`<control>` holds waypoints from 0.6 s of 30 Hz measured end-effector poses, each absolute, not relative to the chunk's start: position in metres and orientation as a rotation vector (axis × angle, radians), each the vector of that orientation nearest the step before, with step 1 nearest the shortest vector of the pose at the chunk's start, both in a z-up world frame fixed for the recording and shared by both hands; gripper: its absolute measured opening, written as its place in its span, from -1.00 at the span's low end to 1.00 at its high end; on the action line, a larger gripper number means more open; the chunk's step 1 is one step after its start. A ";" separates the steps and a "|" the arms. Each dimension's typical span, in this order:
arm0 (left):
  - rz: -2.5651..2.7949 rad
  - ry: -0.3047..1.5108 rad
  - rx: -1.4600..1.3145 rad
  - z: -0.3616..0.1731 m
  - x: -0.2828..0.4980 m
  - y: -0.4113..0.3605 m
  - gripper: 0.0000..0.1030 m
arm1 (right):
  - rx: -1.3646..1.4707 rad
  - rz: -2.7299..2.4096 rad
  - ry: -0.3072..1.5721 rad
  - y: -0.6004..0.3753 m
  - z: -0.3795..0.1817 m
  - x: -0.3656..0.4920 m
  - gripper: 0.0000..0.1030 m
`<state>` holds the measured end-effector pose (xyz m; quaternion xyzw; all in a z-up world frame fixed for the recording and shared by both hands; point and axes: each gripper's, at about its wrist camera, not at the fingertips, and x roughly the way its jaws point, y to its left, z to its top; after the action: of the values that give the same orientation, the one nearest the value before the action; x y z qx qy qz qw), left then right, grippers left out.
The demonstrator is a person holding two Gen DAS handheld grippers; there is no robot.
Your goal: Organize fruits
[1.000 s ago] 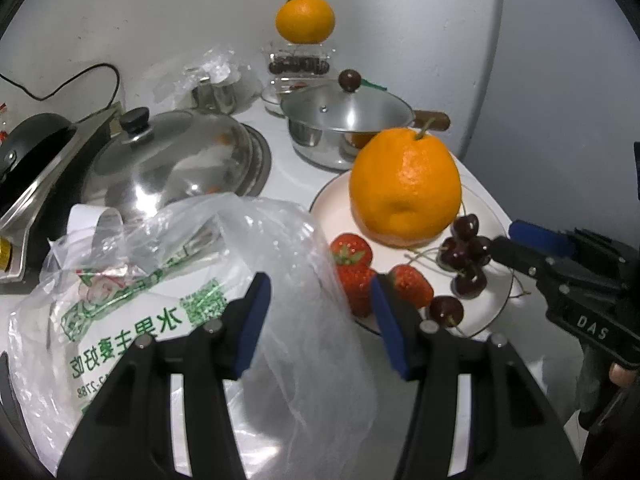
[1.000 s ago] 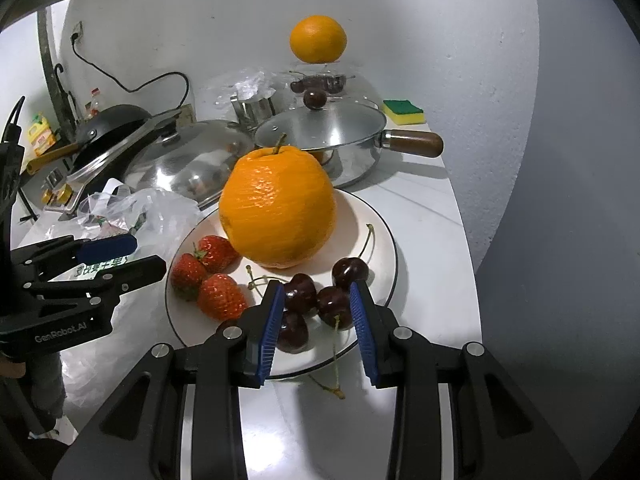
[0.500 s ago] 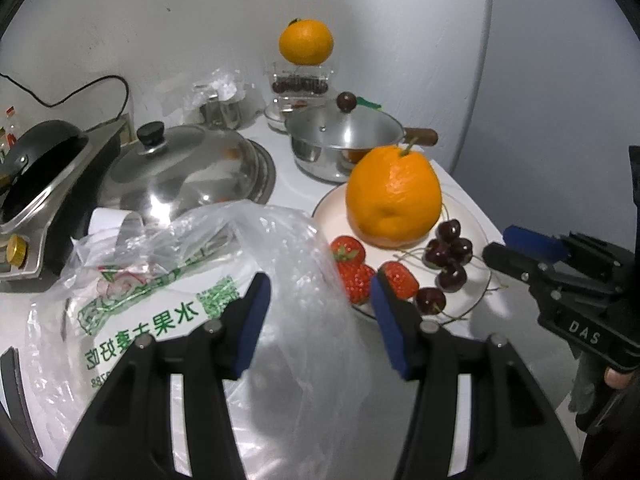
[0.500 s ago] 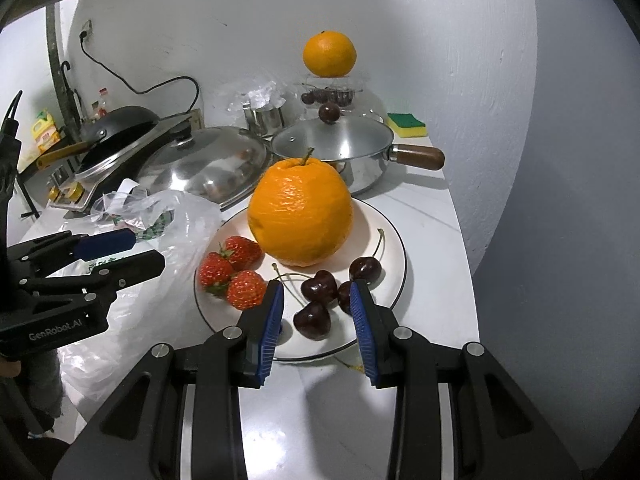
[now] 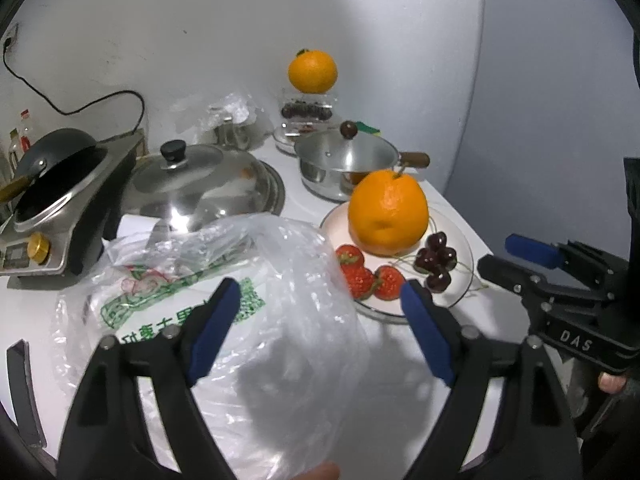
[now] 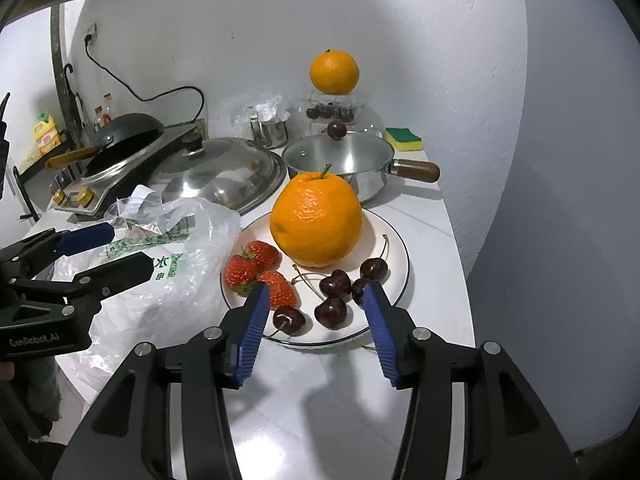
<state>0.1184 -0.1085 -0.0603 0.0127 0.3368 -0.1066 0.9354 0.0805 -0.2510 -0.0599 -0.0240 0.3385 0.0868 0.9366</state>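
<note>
A white plate (image 6: 400, 248) holds a big orange (image 6: 316, 220), three strawberries (image 6: 256, 264) and several dark cherries (image 6: 334, 284). My right gripper (image 6: 314, 300) hovers over the plate's near edge above the cherries. Its jaws are opening and nothing is pressed between the pads. My left gripper (image 5: 320, 304) hangs over a crumpled clear plastic bag (image 5: 280, 320) with green print, left of the plate (image 5: 460, 240). Its jaws are opening wide; the bag lies beneath and between them, not gripped. The orange (image 5: 386, 212) and strawberries (image 5: 360, 276) show beyond it.
A second orange (image 6: 334, 72) sits on a clear box of cherries by the wall. A lidded steel pot (image 6: 340, 156), a large steel lid (image 6: 224, 172), a sponge (image 6: 402, 138) and a black pan (image 6: 124, 140) crowd the back. The counter's edge runs right of the plate.
Both grippers have drawn back and up from the plate, so the fruit looks farther off. The left jaws have spread wide over the bag and the right jaws have widened too.
</note>
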 end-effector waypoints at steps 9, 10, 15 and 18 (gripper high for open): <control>-0.210 0.640 0.007 -0.045 0.101 -0.095 0.95 | -0.057 0.153 0.655 -0.240 -0.045 0.066 0.41; -0.212 0.634 0.002 -0.044 0.099 -0.093 0.98 | -0.057 0.152 0.648 -0.238 -0.043 0.064 0.42; -0.198 0.616 -0.019 -0.033 0.089 -0.081 0.98 | -0.060 0.138 0.613 -0.228 -0.031 0.055 0.52; -0.159 0.599 -0.026 -0.026 0.083 -0.071 0.98 | -0.062 0.130 0.592 -0.221 -0.022 0.047 0.52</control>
<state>0.0832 -0.0705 -0.0258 -0.0130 0.2947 -0.0782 0.9523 0.0475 -0.2214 -0.0223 -0.0307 0.2916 0.0638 0.9539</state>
